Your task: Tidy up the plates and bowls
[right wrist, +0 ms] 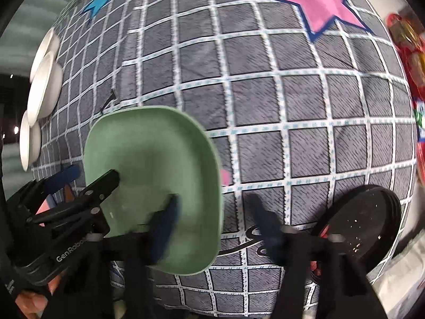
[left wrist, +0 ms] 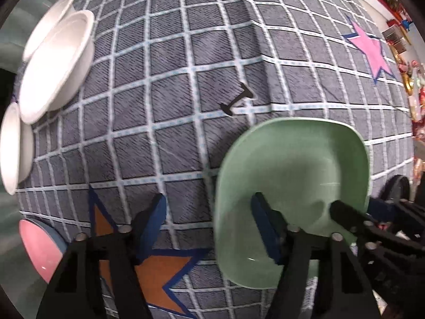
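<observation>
Pale-green squarish plate (left wrist: 292,164), glossy and shallow; left gripper (left wrist: 209,212) and right gripper (right wrist: 212,210) both spread wide.

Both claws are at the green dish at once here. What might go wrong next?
1. The left claw and right claw each straddle a rim of the green dish, open and close together. They may collide or pull it opposite ways.
2. A grip on one rim alone may let the dish tilt or slip.
3. The black plate lies just beside the right claw, so a sideways swing could knock it.
</observation>
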